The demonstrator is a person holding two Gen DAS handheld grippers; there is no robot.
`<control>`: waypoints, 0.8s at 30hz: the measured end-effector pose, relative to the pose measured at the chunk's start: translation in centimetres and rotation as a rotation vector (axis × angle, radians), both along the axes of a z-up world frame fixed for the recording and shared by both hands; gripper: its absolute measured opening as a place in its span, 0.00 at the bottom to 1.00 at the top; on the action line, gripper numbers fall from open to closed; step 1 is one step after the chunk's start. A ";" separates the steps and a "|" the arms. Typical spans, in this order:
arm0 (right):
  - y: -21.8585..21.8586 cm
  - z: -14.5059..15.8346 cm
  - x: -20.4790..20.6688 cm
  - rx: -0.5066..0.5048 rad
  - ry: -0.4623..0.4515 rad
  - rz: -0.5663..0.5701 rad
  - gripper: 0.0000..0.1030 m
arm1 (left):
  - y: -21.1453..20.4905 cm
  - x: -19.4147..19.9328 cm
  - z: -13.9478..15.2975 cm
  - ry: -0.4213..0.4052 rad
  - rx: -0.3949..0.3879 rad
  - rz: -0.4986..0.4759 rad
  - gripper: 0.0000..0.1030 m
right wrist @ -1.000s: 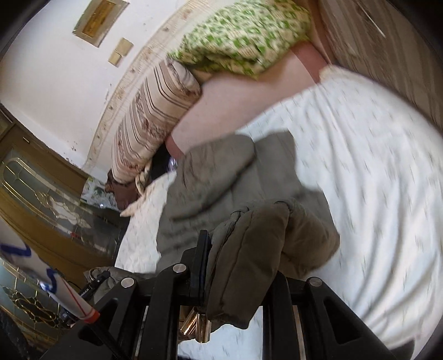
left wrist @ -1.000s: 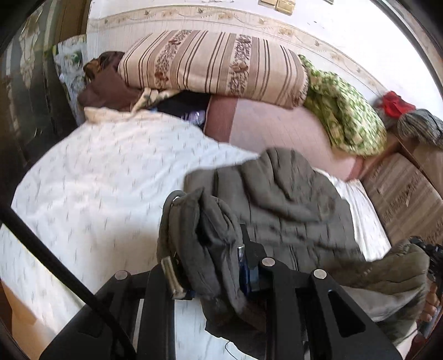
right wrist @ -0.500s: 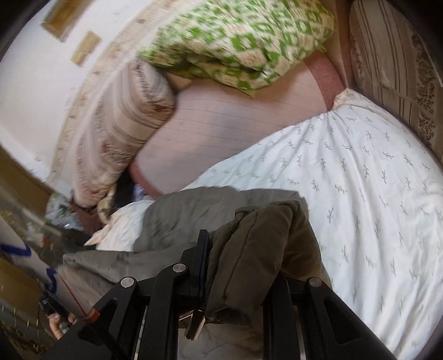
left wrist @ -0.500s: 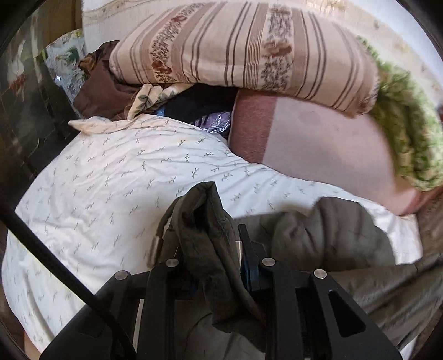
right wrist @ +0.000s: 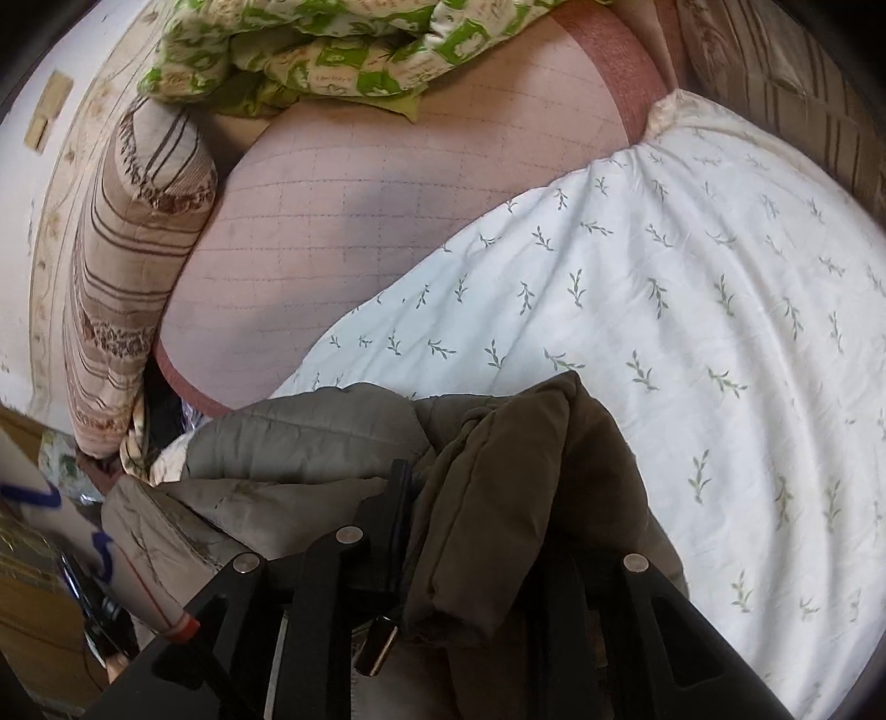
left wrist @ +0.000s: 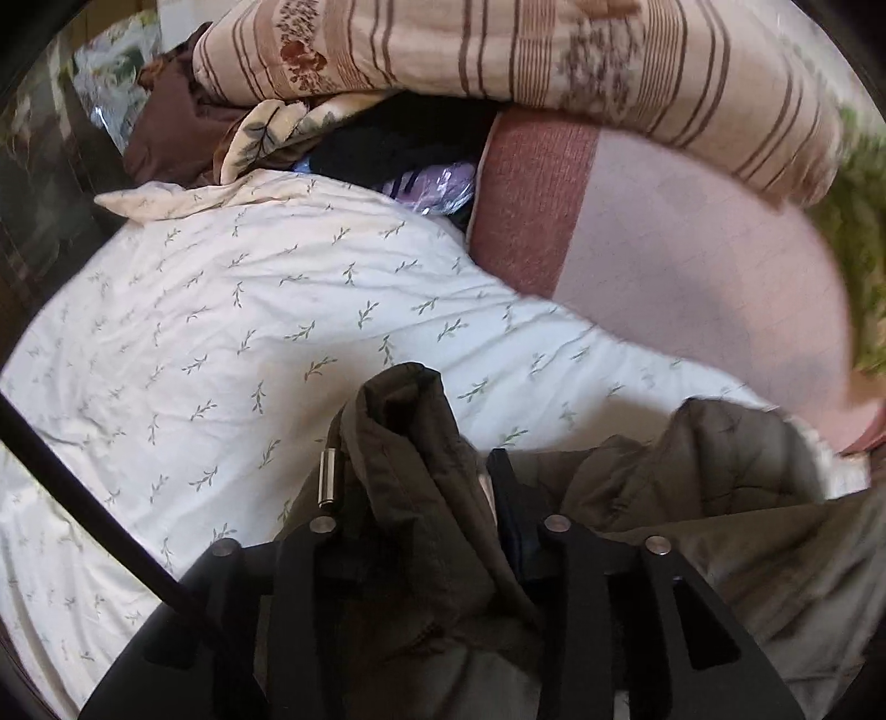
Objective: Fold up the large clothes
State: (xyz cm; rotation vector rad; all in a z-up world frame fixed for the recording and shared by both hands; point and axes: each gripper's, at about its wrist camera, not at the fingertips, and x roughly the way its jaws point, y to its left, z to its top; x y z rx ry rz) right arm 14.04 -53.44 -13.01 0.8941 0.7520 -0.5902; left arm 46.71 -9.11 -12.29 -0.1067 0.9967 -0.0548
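our left hand-held gripper (left wrist: 415,487) has a bunched edge of the olive jacket (left wrist: 736,459) between its fingers, and its jaws are opening, so we judge the cloth is being let go, not carried. a small metal cylinder (left wrist: 328,477), perhaps a cord end, sits just beside the jacket's edge at the left finger. our right hand-held gripper (right wrist: 476,498) has another thick fold of the jacket (right wrist: 310,437) between its fingers, and its jaws are opening too; whether the pads on either tool are pressing we cannot tell, since the padding hides them.

both tools point down toward the bed, we think to lay the two gripped corners flat and finish a fold. the jacket lies on the white leaf-print sheet (left wrist: 221,310), near the edge closest to us. beyond the jacket comes a pink quilted blanket (right wrist: 387,199), then a striped bolster (left wrist: 554,50) and a green patterned quilt (right wrist: 332,50) by the wall.

most of the jacket is cut off below the tools, so the shape of the fold stays unclear. dark things under the bolster (left wrist: 398,144) are too shadowed to name.
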 end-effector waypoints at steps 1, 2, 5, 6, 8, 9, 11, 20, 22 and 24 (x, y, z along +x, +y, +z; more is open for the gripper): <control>0.2 0.5 -0.3 -0.005 -0.012 0.007 0.28 | 0.6 -0.5 1.0 -0.013 -0.043 -0.012 0.42; 0.4 1.1 -0.7 -0.011 -0.031 0.014 0.29 | 1.1 -1.0 2.0 -0.025 -0.086 -0.025 0.49; 1.3 3.0 -2.1 -0.045 -0.073 0.018 0.59 | 2.5 -2.5 4.9 -0.059 -0.178 -0.042 0.61; 1.6 3.6 -2.5 -0.068 -0.074 0.010 0.74 | 2.9 -3.2 6.0 -0.074 -0.196 -0.052 0.63; 2.5 5.4 -3.5 -0.152 -0.064 -0.029 0.92 | 3.3 -4.4 7.7 -0.088 -0.210 -0.069 0.64; 2.8 5.9 -3.9 -0.175 -0.055 -0.037 0.92 | 3.5 -5.3 8.5 -0.097 -0.215 -0.078 0.64; 4.2 7.1 -4.2 -0.205 -0.032 -0.014 0.92 | 3.9 -7.7 9.8 -0.119 -0.200 -0.091 0.66; 18.2 8.3 1.4 -0.401 0.052 0.325 0.86 | 6.9 -20.8 6.4 -0.214 -0.096 -0.064 0.74; 21.2 7.2 4.2 -0.422 0.060 0.390 0.82 | 7.5 -22.0 4.6 -0.212 -0.097 -0.040 0.74; 22.8 5.6 7.4 -0.420 0.073 0.426 0.81 | 7.7 -22.4 2.9 -0.207 -0.102 -0.040 0.74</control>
